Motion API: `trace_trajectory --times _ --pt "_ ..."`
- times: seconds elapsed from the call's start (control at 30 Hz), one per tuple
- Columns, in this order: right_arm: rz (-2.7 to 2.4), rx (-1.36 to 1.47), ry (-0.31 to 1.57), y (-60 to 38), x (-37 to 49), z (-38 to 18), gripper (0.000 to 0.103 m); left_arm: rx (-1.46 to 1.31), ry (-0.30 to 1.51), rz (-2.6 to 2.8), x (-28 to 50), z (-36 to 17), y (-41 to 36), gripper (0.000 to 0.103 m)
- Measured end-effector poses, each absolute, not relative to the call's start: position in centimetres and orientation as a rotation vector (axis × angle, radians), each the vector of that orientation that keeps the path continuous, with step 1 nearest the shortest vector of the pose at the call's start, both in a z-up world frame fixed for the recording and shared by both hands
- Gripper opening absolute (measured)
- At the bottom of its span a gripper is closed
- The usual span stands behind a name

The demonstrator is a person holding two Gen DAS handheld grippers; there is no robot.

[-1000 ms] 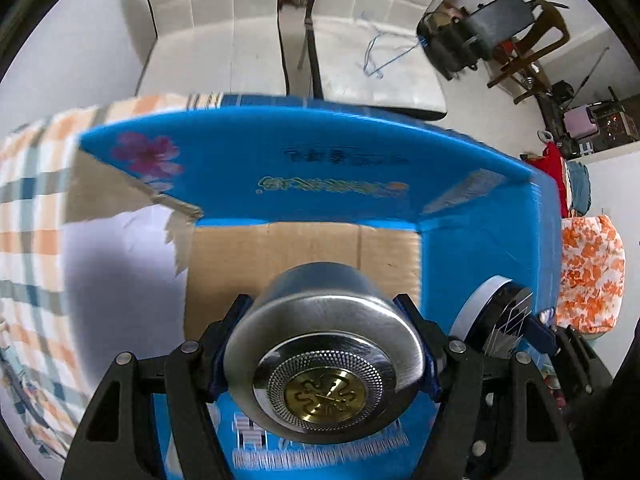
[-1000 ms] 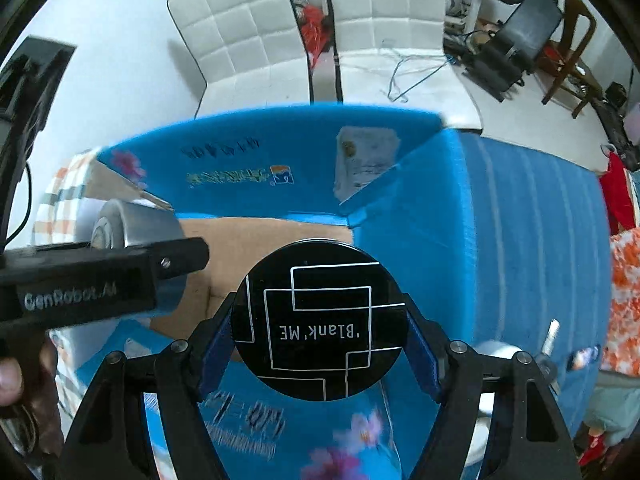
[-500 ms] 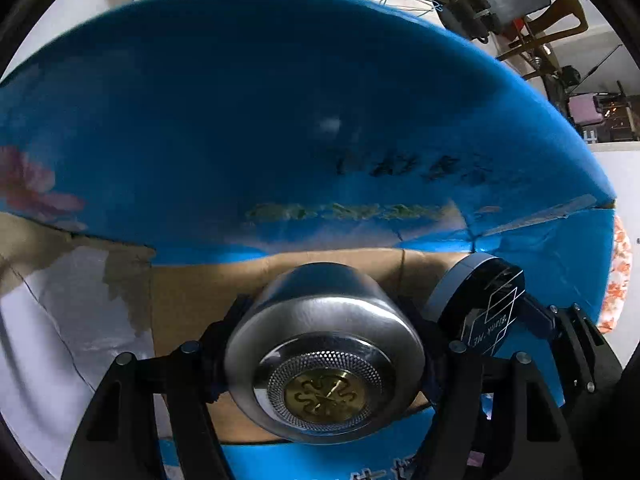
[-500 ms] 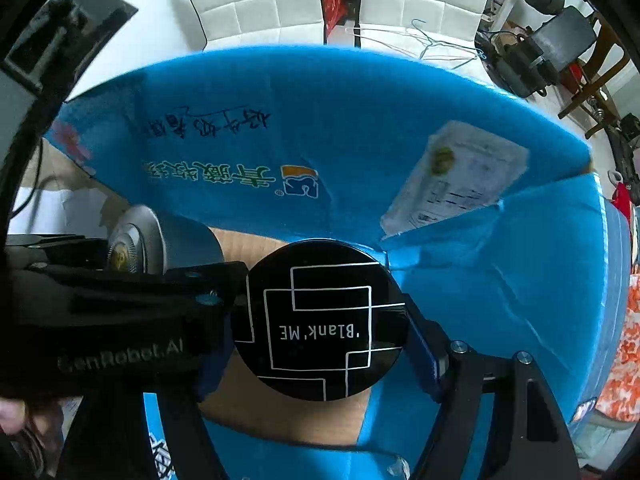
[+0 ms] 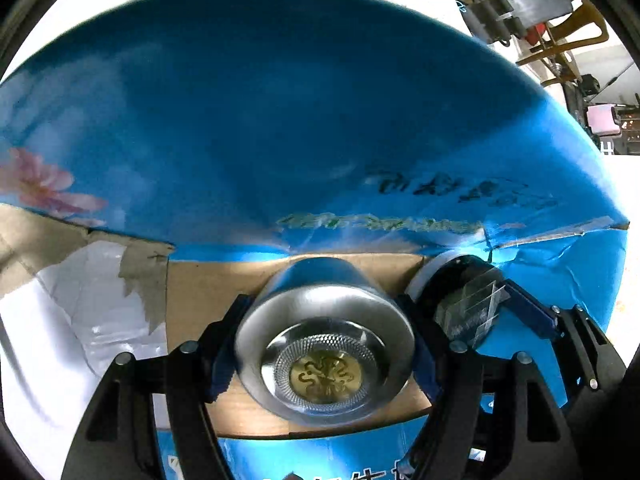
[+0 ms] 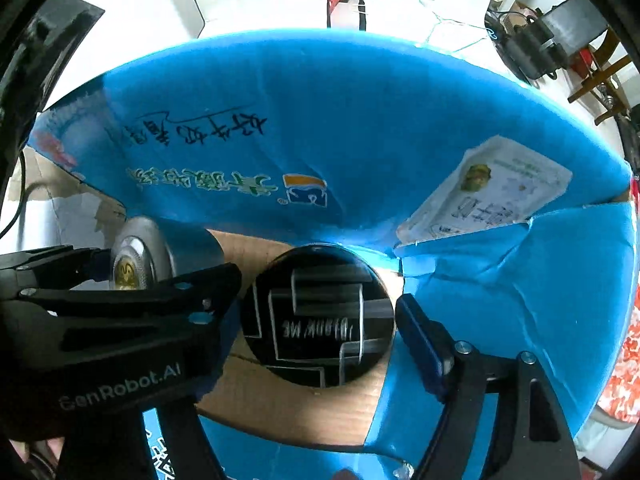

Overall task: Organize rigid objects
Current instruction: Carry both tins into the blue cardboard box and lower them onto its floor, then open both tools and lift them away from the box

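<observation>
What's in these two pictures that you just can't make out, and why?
- Left wrist view: the far end of the silver tin is hidden by its own body.
- Left wrist view: the print on the blue box wall is blurred.
- Right wrist view: the black jar lettering is smeared; the box floor beneath it is hidden.
- Right wrist view: the white label print is too small.

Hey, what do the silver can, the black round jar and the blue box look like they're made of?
The silver can looks like brushed metal: soft streaky sheen, with a gold embossed disc at its end. The black round jar seems glossy plastic or glass; its face mirrors light bands, so I can't say which. The blue box is cardboard with a printed glossy skin: brown board shows at its floor and torn edges.
</observation>
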State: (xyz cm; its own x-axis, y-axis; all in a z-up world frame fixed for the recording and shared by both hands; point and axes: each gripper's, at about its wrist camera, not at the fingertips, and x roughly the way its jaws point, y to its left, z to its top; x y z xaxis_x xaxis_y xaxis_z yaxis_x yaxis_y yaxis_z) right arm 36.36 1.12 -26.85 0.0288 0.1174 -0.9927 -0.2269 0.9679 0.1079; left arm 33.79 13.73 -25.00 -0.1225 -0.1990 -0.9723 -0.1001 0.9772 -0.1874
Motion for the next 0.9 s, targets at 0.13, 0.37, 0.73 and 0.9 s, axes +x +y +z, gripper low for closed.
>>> trace_trajectory --times 0.13,0.37,0.73,0.9 --pt "0.248 -0.089 1.502 0.6 36.9 -26.3 0.084 -0.200 1.663 -0.072 33.6 -23.6 13.8 0.089" --pt "0.234 -0.040 1.499 0.3 35.2 -25.1 0.097 -0.154 1.577 -0.038 31.4 -21.0 15.0 0.103" --pt "0.118 -0.037 1.457 -0.4 27.3 -21.1 0.097 -0.023 1.400 0.033 27.5 -18.0 15.1 0.103" --pt "0.103 -0.028 1.395 -0.8 24.8 -17.5 0.097 -0.020 1.352 0.045 25.5 -16.2 14.6 0.103"
